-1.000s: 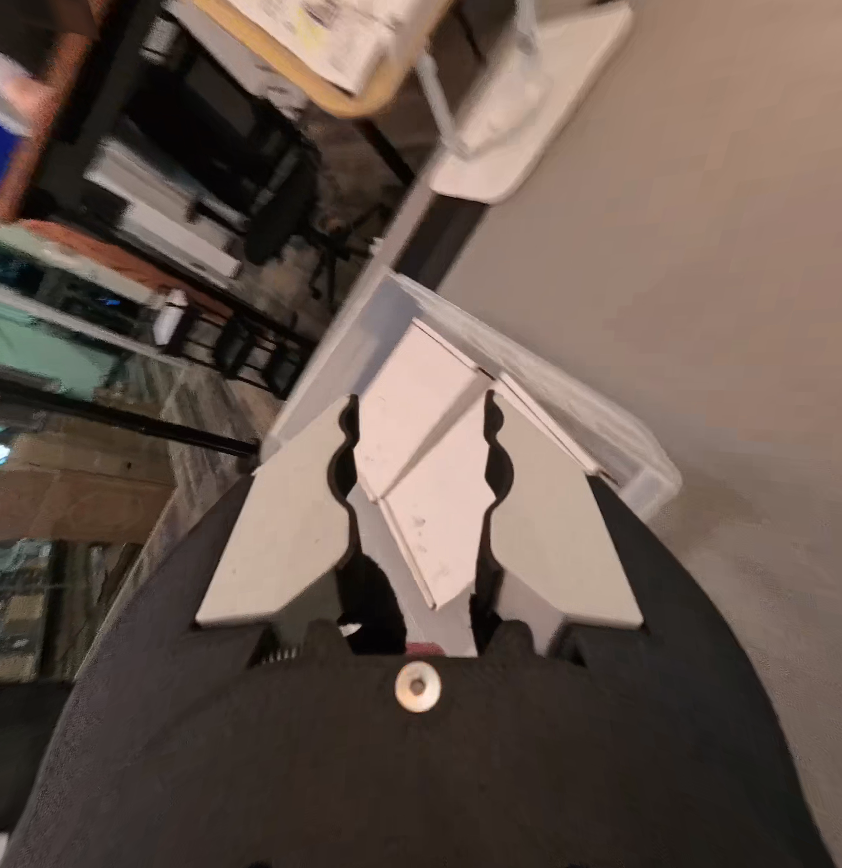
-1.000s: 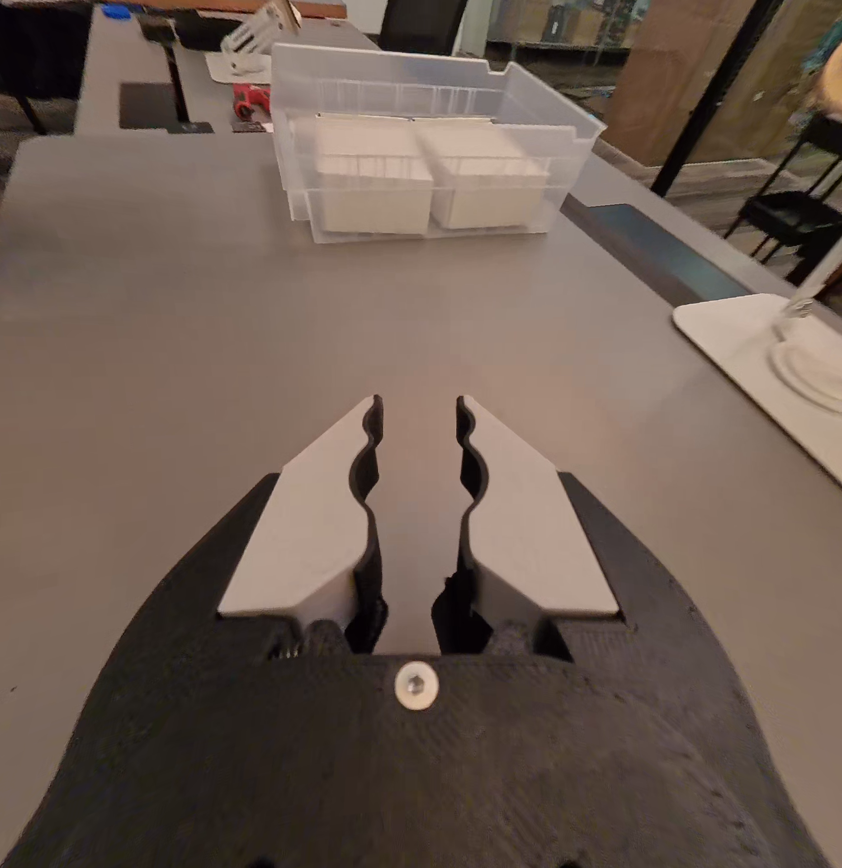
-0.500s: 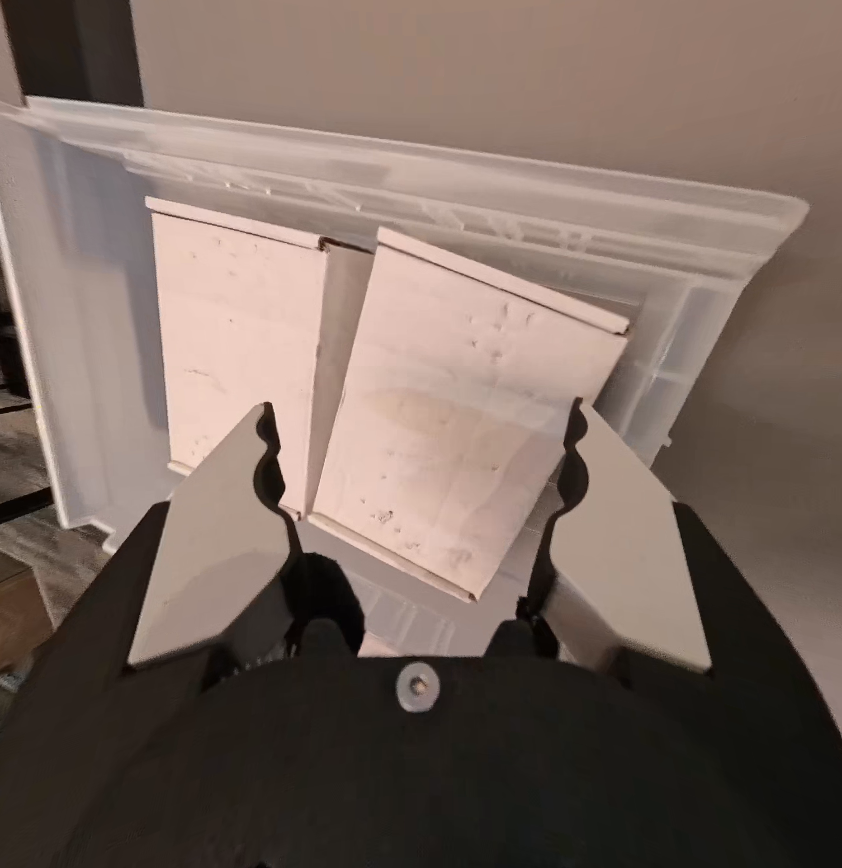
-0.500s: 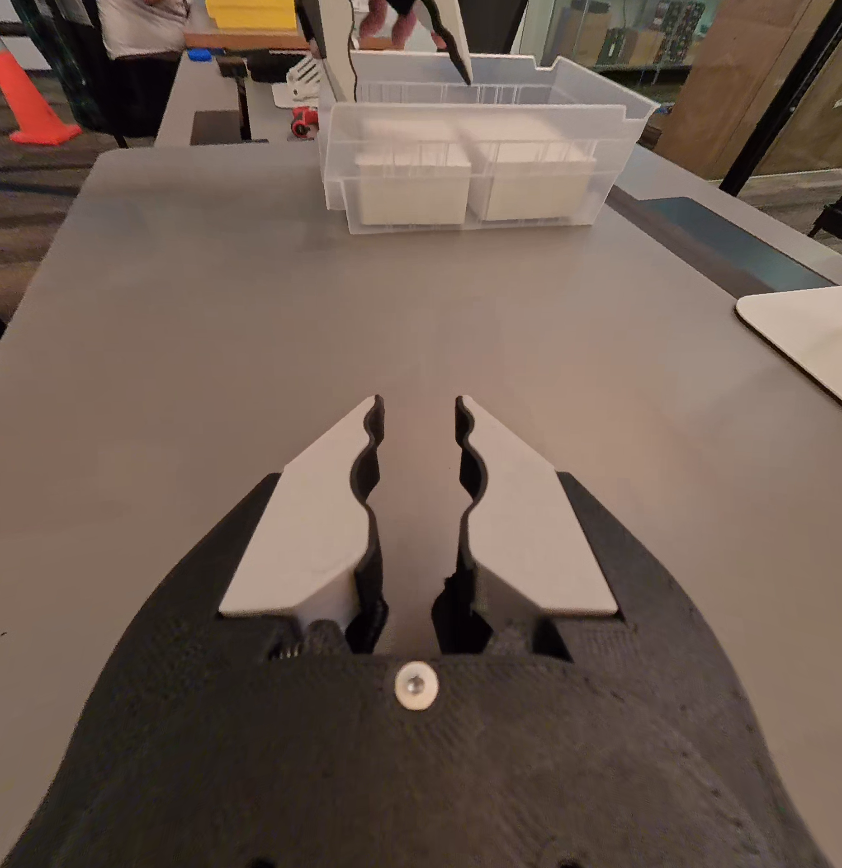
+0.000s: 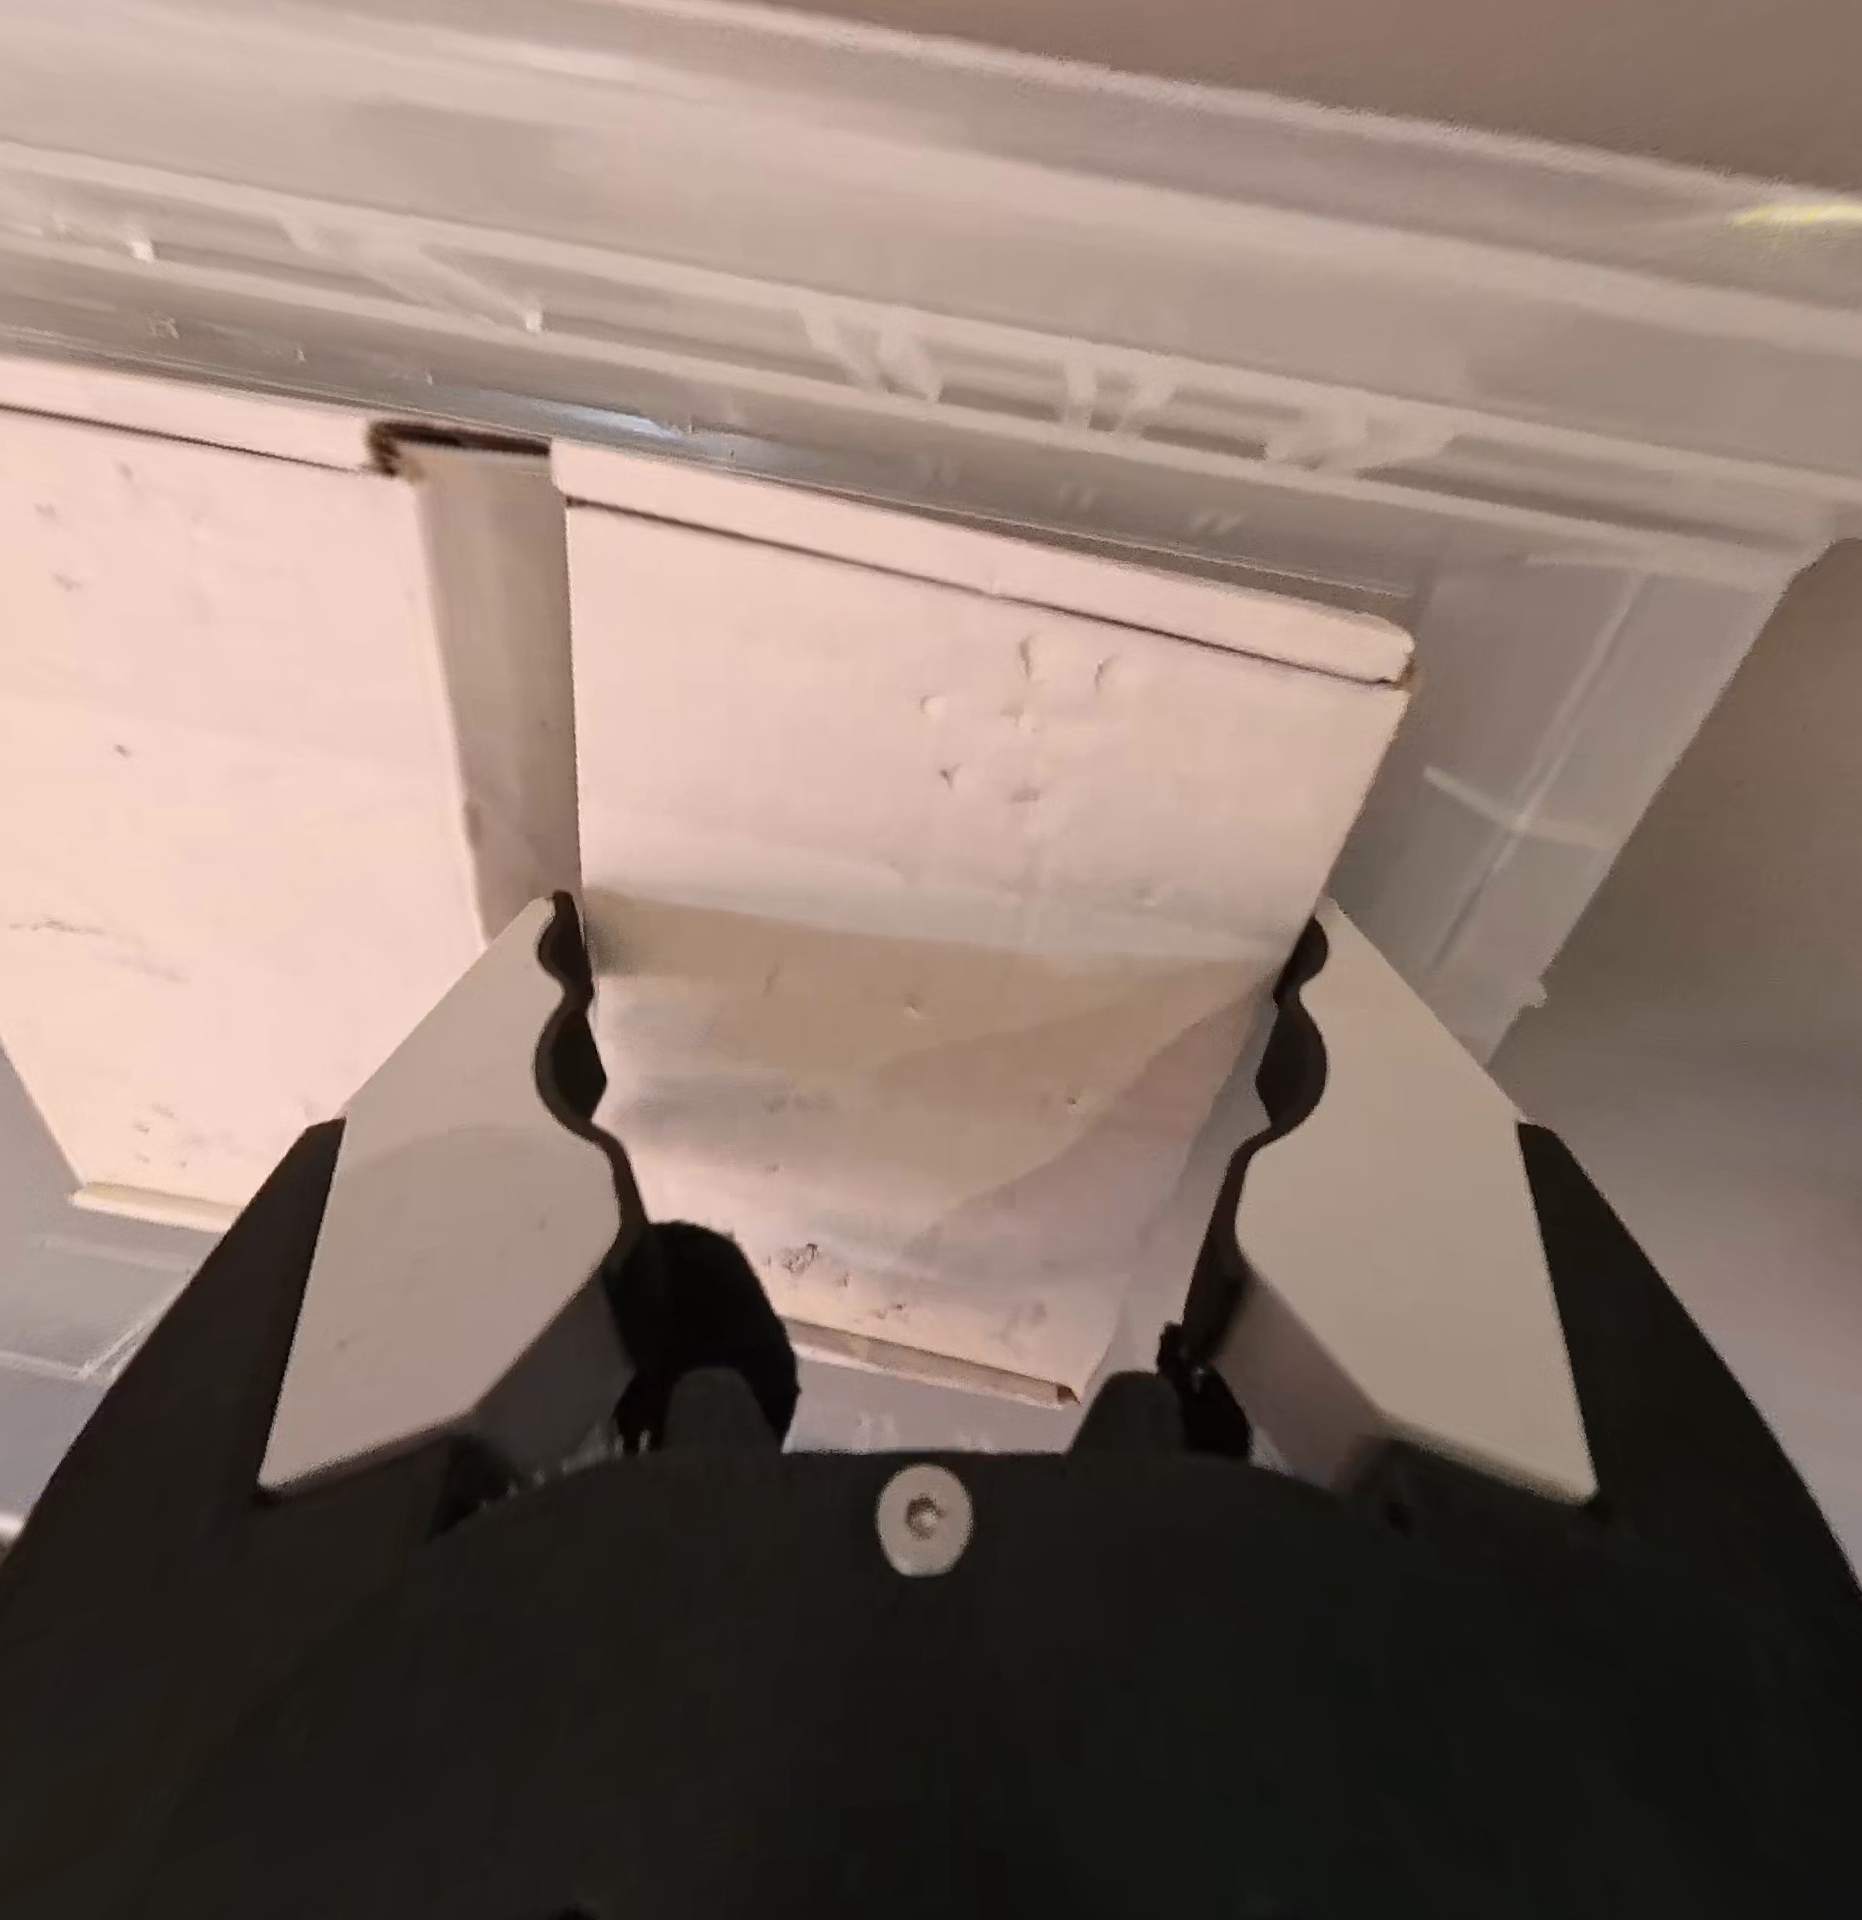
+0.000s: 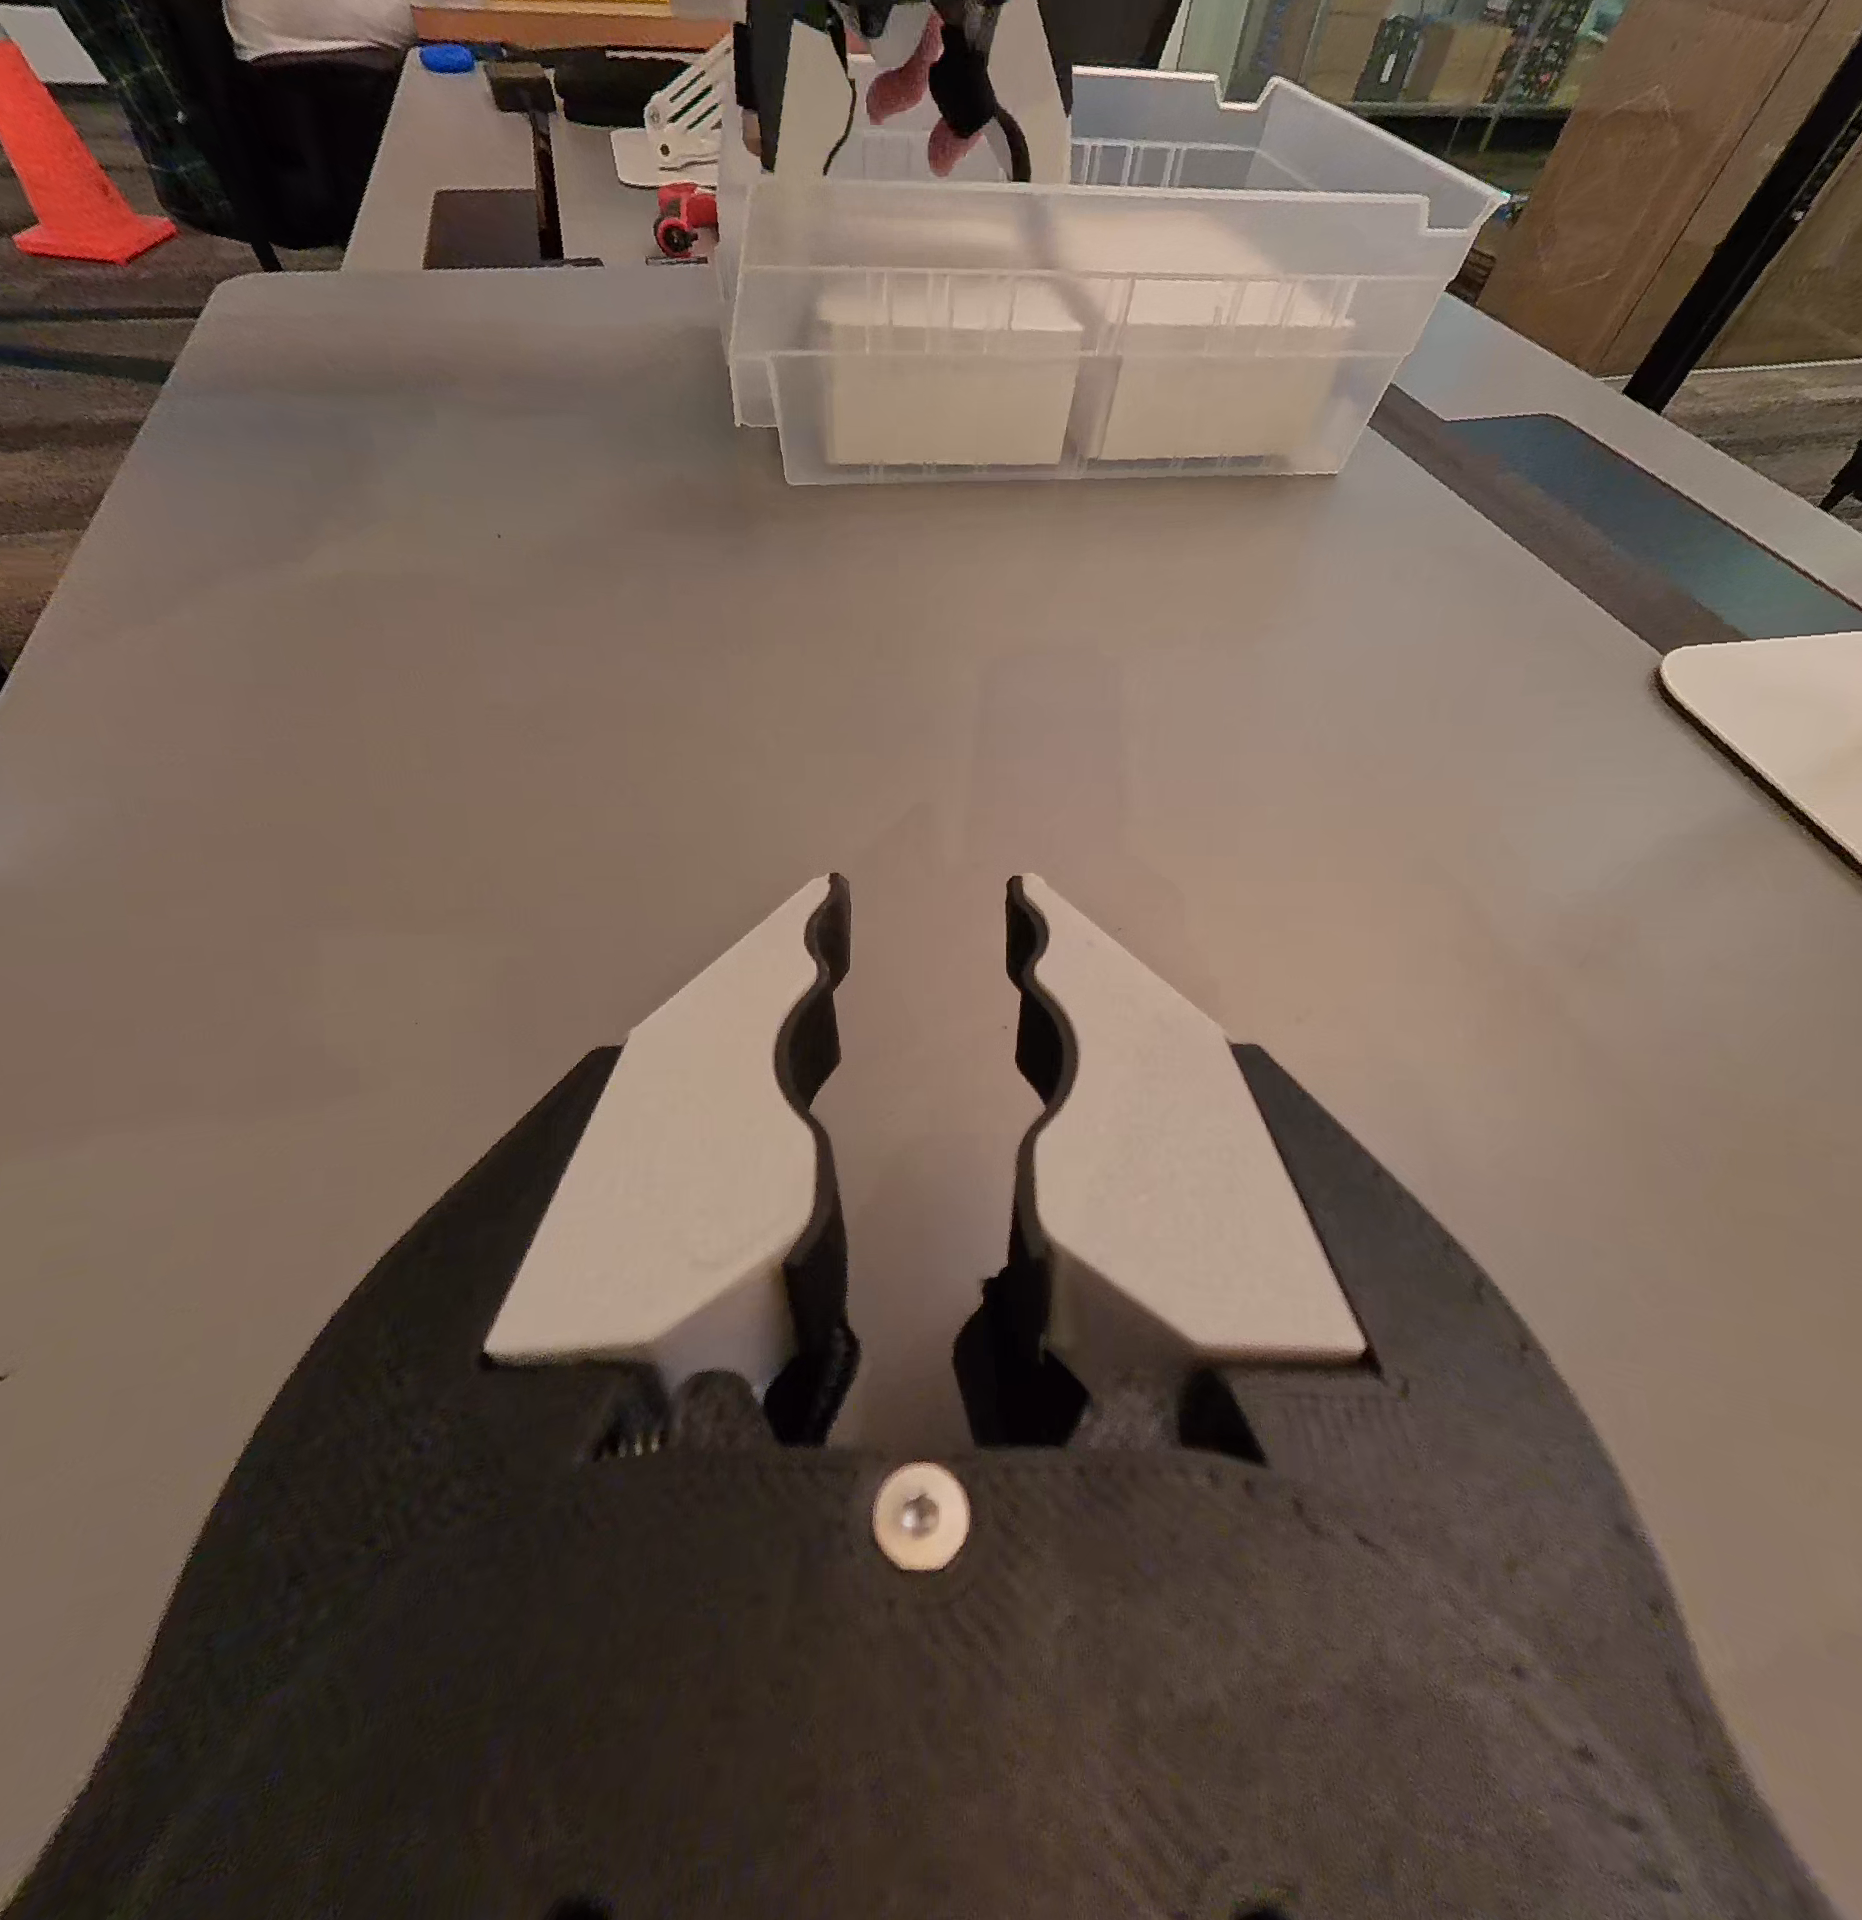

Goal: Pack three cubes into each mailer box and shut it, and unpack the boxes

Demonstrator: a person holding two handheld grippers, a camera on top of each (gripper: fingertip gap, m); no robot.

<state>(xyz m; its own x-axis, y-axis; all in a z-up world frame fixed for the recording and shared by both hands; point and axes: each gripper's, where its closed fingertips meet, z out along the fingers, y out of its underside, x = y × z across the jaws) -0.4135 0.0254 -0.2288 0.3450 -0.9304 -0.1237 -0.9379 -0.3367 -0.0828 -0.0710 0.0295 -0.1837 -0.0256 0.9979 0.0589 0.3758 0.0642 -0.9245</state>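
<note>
While the left gripper (image 5: pixel 932 920) reached down into the clear plastic bin (image 5: pixel 1010 270), its two pale fingers (image 5: pixel 459 1174) were spread wide and straddled one closed white mailer box (image 5: pixel 968 831), one fingertip at each side edge of the lid. Whether the tips pressed the cardboard or only stood just beside it could not be told. A second closed mailer box (image 5: pixel 200 790) lay just outside the left finger, a narrow gap between the two boxes, and both sat against the bin wall beyond the fingertips.

The right gripper (image 6: pixel 927 883) hung low over the bare grey table (image 6: pixel 491 727), its fingers (image 6: pixel 688 1143) released with a clear gap between them and nothing in it. Far ahead of those fingertips stood the same bin (image 6: pixel 1426 208), the two white boxes (image 6: pixel 948 384) showing side by side through its front wall, and the left gripper (image 6: pixel 896 83) dipped into it from above. To the right of the fingers a white board (image 6: pixel 1800 738) lay at the table edge; far ahead and left, an orange cone (image 6: pixel 65 166) stood on the floor. No cubes could be seen.
</note>
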